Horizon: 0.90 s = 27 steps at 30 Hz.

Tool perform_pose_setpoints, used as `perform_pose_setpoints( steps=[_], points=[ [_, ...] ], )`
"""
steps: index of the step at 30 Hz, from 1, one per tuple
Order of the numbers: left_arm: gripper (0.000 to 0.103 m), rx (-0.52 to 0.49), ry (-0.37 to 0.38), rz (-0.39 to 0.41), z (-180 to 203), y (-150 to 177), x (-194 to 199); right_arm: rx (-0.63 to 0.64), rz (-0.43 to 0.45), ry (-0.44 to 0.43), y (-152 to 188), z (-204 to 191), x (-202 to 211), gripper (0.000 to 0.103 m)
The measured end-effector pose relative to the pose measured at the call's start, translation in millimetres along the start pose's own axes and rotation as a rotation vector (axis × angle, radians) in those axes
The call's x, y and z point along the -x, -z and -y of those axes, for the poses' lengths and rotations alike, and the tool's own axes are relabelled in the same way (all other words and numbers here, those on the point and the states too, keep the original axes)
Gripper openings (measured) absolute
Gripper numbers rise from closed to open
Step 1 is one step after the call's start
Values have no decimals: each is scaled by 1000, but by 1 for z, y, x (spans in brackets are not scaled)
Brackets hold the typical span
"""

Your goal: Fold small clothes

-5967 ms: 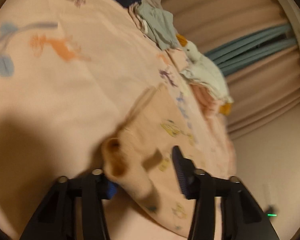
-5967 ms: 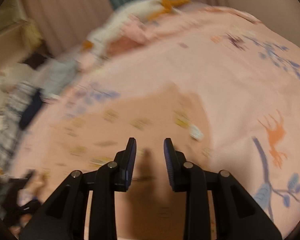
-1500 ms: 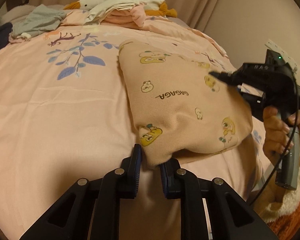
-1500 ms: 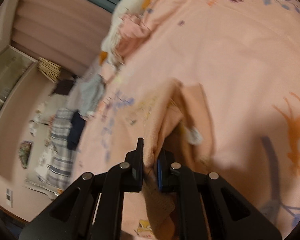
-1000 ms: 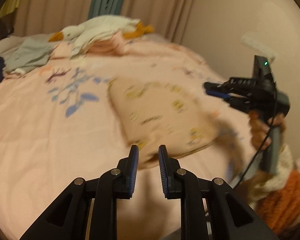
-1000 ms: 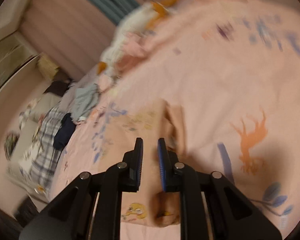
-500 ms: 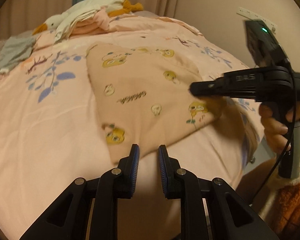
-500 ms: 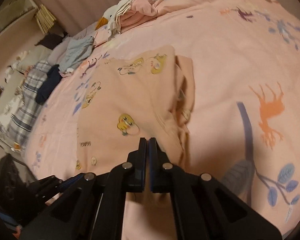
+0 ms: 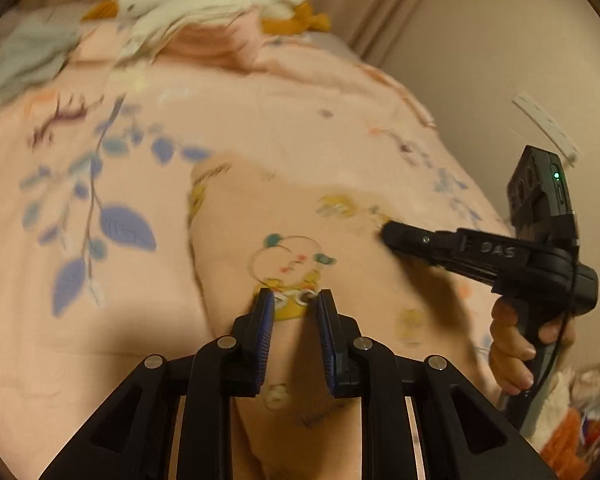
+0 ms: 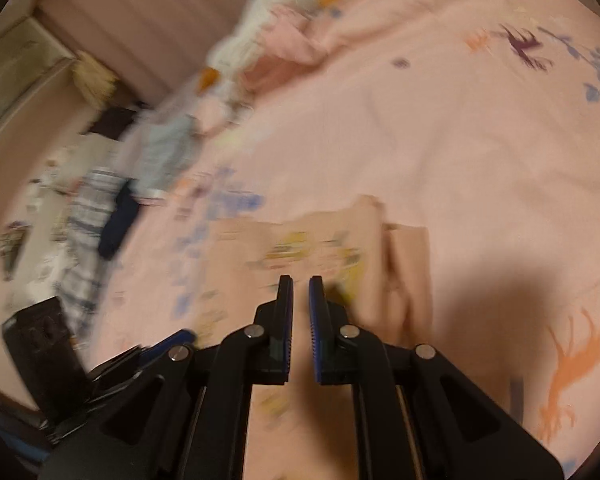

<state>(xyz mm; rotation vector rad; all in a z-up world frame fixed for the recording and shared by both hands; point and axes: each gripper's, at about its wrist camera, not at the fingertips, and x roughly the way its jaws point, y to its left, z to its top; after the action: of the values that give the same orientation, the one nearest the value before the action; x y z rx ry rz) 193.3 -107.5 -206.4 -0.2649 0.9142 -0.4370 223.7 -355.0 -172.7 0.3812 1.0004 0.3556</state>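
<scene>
The folded peach garment (image 9: 300, 240) with cartoon prints lies flat on the pink bedspread (image 9: 100, 340), near the edge of the bed. All places below are given from this garment.

Only the left wrist view shows the person's hand (image 9: 512, 344). It wraps around the grip of the right hand-held gripper (image 9: 392, 236), which comes in from the right side, and the dark tip of that tool rests at the garment's right part. This view also shows a white goose plush (image 9: 204, 4) on folded pink cloth (image 9: 216, 44) far behind the garment, and a grey-green cloth (image 9: 24, 60) at the far left.

Only the right wrist view shows the garment's folded sleeve edge (image 10: 408, 264) on its right side, a striped cloth (image 10: 84, 232) and a dark blue cloth (image 10: 116, 220) far to its left, and the body of the other tool at the lower left corner.

The left hand-held gripper (image 9: 294, 308) points steeply down over the near part of the garment. Its jaws stand a little apart, with a yellow print between the tips, but they pinch no fabric.

The right hand-held gripper (image 10: 300, 296) also tilts down over the garment. Its jaws are nearly together with a thin gap, they are opening slightly, and nothing is between them.
</scene>
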Motion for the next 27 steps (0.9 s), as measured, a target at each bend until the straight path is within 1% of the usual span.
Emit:
perform_pose_setpoints(
  steps=[1, 2, 4, 5, 6, 7, 8, 9, 11, 12, 13, 14, 15, 16, 17, 18, 20, 23, 25, 27],
  points=[
    [19, -6, -13, 4, -2, 3, -5, 13, -6, 84, -1, 6, -11, 0],
    [19, -24, -23, 5, -2, 5, -7, 12, -8, 114, 0, 12, -16, 0],
    [19, -35, -38, 4, 2, 4, 0, -55, -11, 51, -3, 26, -13, 0],
    [19, -35, -52, 13, 3, 3, 5, -73, 3, 44, -4, 29, -6, 0],
    [19, -33, -63, 25, 2, 4, 8, -78, 37, 49, -5, 27, 2, 1],
    [19, -30, -84, 42, 2, 6, 14, -70, 80, 57, -3, 24, 12, 10],
    [19, -26, -100, 48, 3, 9, 19, -67, 110, 60, 1, 21, 22, 10],
    [20, -18, -111, 50, 2, 12, 25, -62, 124, 29, 6, 16, 30, 10],
    [20, -16, -85, 60, 3, 20, 33, -49, 121, -53, 14, 8, 40, 10],
    [20, -29, -69, 59, 4, 29, 38, -25, 106, -102, 25, -1, 44, 10],
    [20, -50, -76, 52, 6, 34, 39, 19, 80, -127, 37, -10, 46, 10],
    [20, -74, -91, 41, 8, 37, 37, 55, 59, -117, 42, -18, 43, 9],
    [20, -105, -120, 25, 12, 42, 31, 102, 34, -65, 50, -26, 39, 9],
    [20, -113, -133, 20, 12, 44, 28, 146, 13, 31, 56, -33, 30, 5],
    [20, -112, -138, 19, 12, 46, 25, 184, 12, 137, 63, -36, 21, 0],
    [21, -108, -142, 19, 12, 51, 22, 191, 14, 167, 68, -34, 16, 0],
    [23, -105, -151, 15, 8, 56, 20, 160, 33, 162, 73, -28, 17, 0],
    [24, -51, -121, 16, 2, 56, 22, 131, 33, 146, 75, -25, 28, 0],
    [24, -44, -115, 12, 0, 54, 21, 125, 25, 138, 73, -22, 23, 0],
    [24, -48, -124, 12, 2, 54, 20, 100, 20, 131, 72, -22, 16, 0]
  ],
)
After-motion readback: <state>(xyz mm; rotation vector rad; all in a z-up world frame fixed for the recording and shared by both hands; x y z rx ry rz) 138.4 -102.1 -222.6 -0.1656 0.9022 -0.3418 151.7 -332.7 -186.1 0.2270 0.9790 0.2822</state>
